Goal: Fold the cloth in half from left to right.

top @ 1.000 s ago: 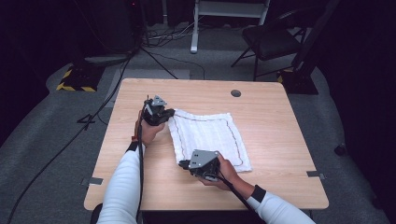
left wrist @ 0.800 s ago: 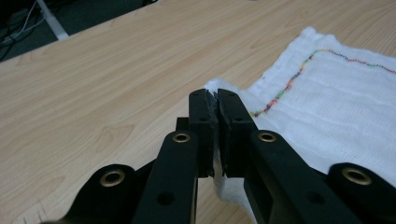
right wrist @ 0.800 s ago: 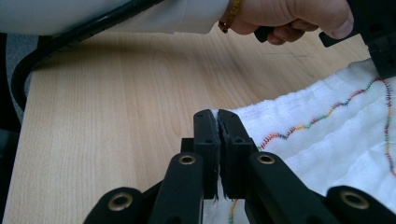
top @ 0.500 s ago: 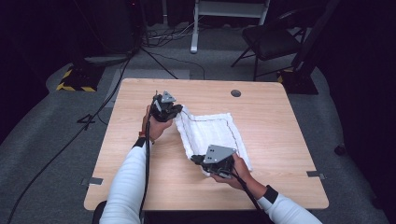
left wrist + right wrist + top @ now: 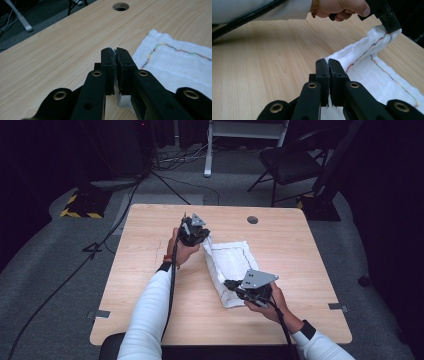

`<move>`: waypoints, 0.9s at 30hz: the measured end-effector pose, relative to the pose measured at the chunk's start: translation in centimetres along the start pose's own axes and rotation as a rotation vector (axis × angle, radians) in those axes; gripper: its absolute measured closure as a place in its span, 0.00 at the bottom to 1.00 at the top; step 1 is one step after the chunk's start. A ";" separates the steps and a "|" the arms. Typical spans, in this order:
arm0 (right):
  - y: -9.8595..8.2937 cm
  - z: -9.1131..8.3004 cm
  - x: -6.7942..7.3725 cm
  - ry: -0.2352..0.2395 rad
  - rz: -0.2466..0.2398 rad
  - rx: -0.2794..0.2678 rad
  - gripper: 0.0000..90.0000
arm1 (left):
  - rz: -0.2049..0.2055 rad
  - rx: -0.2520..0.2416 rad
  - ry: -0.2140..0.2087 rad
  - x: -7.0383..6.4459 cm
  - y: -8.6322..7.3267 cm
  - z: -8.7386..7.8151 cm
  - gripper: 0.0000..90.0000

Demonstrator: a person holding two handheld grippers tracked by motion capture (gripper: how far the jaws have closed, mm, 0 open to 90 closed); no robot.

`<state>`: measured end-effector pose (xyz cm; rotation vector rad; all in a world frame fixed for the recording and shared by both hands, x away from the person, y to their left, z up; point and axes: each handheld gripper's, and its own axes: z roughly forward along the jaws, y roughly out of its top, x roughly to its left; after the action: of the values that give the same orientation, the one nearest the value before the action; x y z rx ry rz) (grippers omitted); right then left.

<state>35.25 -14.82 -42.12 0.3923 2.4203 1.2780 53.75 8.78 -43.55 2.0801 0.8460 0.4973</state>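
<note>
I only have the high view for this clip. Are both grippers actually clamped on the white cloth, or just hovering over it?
Observer: The left gripper is shut, with a bit of the white cloth pinched between its tips.
Operator: And the right one?
Observer: The right gripper is shut on the cloth's lifted edge.
Operator: Any markings on the cloth?
Observer: A multicoloured stitched line runs along near its border.
Operator: Is the held edge slack?
Observer: In the right gripper view it rises as a ridge from that gripper to the left gripper.
</note>
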 end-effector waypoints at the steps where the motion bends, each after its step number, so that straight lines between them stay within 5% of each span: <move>1: -0.2 -0.3 -0.2 -0.008 0.006 0.002 0.97 | 0.004 0.004 -0.006 -0.2 0.3 0.3 0.94; 18: -4.3 -4.6 -2.9 -0.100 0.078 0.058 0.97 | 0.068 0.035 -0.053 -4.7 4.6 5.4 0.94; 27: -6.4 -6.1 -3.3 -0.117 0.111 0.098 0.97 | 0.110 0.076 -0.077 -7.0 5.5 8.2 0.94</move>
<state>35.03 -24.18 -43.66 0.6193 2.3973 1.1490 55.89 -3.10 -44.30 2.2094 0.7188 0.4458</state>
